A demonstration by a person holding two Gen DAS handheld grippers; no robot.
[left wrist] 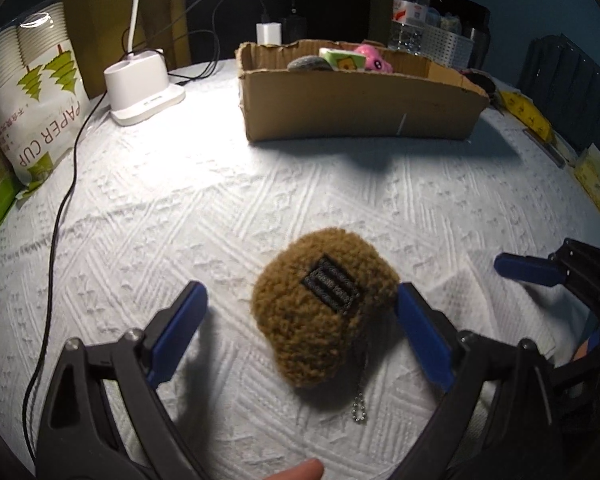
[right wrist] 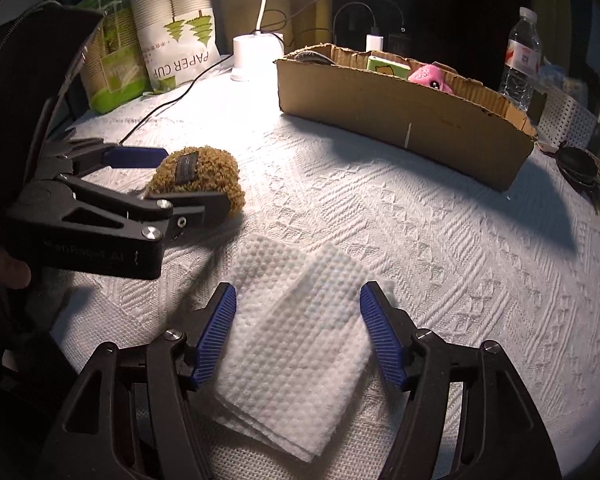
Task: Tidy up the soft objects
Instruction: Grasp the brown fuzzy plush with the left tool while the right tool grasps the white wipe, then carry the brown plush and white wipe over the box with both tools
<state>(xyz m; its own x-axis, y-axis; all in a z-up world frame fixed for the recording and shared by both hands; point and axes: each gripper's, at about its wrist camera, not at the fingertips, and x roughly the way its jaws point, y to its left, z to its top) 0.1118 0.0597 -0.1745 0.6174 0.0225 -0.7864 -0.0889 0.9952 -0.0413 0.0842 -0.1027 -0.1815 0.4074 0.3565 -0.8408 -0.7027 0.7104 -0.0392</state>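
Observation:
A brown fuzzy plush (left wrist: 324, 312) with a black patch and a small bead chain lies on the white textured tablecloth. My left gripper (left wrist: 300, 300) is open, its blue pads on either side of the plush; it also shows in the right wrist view (right wrist: 180, 178) around the plush (right wrist: 204, 172). My right gripper (right wrist: 298, 312) is open over a folded white paper towel (right wrist: 296, 356), pads on either side. A cardboard box (left wrist: 360, 104) at the back holds a pink plush (left wrist: 374, 58), a green-and-white soft block (left wrist: 344, 58) and a grey item (left wrist: 308, 63).
A bag of paper cups (left wrist: 32, 92) stands at the left, with a white lamp base (left wrist: 140, 84) and a black cable (left wrist: 60, 216). A water bottle (left wrist: 410, 12) and a perforated metal basket (left wrist: 448, 46) sit behind the box. Yellow packets (left wrist: 532, 116) lie at the right edge.

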